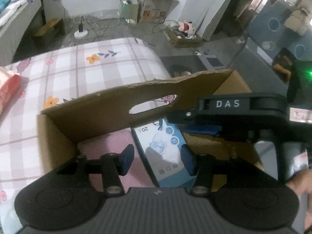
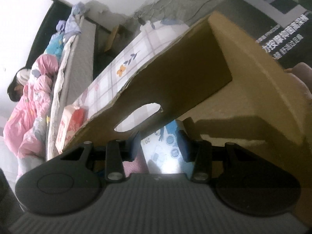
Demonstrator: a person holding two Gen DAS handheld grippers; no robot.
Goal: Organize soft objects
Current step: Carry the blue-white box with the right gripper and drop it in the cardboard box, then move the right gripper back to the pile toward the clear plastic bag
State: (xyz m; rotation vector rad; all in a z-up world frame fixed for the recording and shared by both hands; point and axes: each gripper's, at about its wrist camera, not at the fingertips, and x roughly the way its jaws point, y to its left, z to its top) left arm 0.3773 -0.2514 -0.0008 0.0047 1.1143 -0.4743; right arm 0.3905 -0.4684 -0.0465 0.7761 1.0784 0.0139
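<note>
A blue and white soft pack (image 1: 165, 152) lies inside an open cardboard box (image 1: 56, 142), next to a pink soft item (image 1: 105, 142). My left gripper (image 1: 158, 159) is open inside the box, its fingers on either side of the pack's left part. My right gripper (image 2: 160, 146) is also in the box, its blue pads standing at both sides of the same pack (image 2: 167, 152); whether they press it is unclear. The right gripper's body (image 1: 234, 107) shows in the left wrist view above the pack.
The box's flap with a hand slot (image 1: 136, 105) stands up at the far side. The box sits on a checked floral bedspread (image 1: 93, 66). A red and white pack (image 2: 72, 120) lies on the bed. Boxes and a plush toy (image 1: 187, 27) are on the floor beyond.
</note>
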